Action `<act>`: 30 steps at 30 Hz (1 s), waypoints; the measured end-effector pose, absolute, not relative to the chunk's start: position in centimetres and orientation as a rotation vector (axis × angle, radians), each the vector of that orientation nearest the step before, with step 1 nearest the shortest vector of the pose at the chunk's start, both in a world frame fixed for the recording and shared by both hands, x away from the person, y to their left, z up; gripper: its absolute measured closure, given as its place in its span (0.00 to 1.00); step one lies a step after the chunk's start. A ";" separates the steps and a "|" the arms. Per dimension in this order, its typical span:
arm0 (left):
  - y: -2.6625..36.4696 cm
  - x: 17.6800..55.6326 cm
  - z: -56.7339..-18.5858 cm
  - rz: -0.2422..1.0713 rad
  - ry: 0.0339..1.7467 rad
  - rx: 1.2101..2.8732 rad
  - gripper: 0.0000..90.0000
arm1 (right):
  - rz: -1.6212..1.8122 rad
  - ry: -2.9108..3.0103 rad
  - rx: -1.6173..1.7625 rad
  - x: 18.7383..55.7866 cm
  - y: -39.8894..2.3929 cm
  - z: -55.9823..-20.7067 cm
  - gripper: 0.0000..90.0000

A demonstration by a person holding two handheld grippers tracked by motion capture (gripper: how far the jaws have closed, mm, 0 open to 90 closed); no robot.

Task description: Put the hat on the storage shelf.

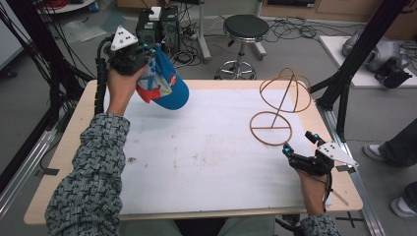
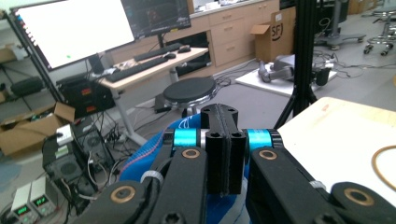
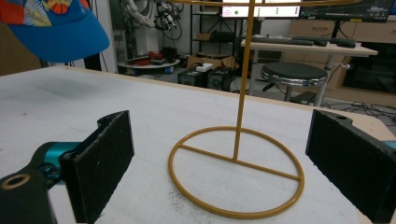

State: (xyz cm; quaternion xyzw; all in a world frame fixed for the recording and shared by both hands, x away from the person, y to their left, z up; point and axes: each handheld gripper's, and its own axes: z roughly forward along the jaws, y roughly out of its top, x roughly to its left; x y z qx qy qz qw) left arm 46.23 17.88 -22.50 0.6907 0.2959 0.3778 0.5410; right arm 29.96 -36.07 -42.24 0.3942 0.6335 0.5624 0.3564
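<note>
Left gripper: my jaws pinch the cap.
Right gripper: jaws wide apart near wire stand.
Cap: I judge it soft and light; hold the stiffer brim.

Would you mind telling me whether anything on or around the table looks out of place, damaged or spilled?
Nothing looks spilled or broken. The gold wire stand sits upright on the white mat, which shows only faint smudges. The blue cap is off the table, held up by the left hand-held gripper; the right hand-held gripper is open near the stand's base.
</note>
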 end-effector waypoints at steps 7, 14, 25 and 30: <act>16.2 45.8 -19.9 0.900 0.651 1.633 1.00 | 1.465 1.630 1.027 30.1 -36.1 -42.3 0.08; 14.2 45.5 -17.1 0.902 0.605 1.633 1.00 | 1.481 1.630 1.025 30.3 -36.0 -42.3 0.08; 12.1 45.3 -13.4 0.888 0.550 1.617 1.00 | 1.494 1.630 1.023 30.4 -35.9 -42.3 0.08; 11.3 45.0 -11.9 0.892 0.524 1.607 1.00 | 1.495 1.627 1.026 30.4 -36.0 -42.3 0.08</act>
